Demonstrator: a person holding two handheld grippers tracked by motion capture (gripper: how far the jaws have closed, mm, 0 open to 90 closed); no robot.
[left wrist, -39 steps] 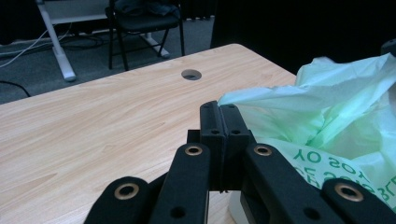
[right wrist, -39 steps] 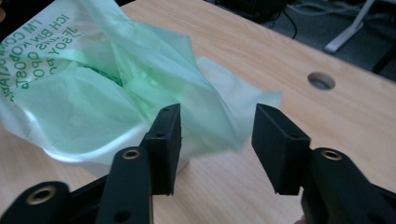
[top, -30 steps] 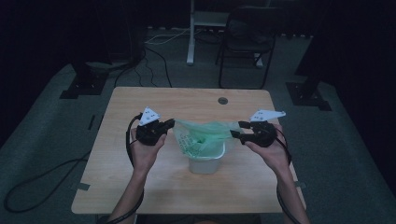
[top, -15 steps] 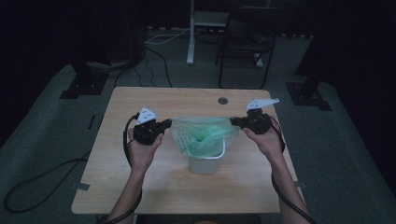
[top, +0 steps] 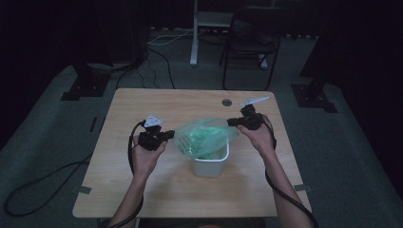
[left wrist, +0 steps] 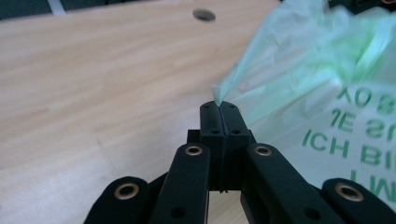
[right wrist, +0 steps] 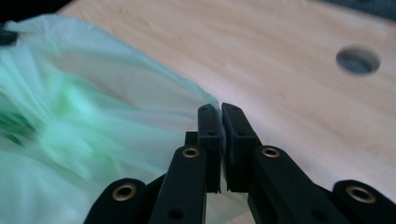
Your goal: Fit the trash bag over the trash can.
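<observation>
With both sets of jaws clenched on opposite rim corners of the green bag [top: 205,137], left gripper [top: 164,135] at nine o'clock, right gripper [top: 235,122] at two o'clock, above the white bin [top: 210,164] mid-bench [top: 142,104], keep tension even while spreading its mouth.

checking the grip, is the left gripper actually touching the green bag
Touching. In the left gripper view the left gripper has its jaws shut on a corner of the green bag.
</observation>
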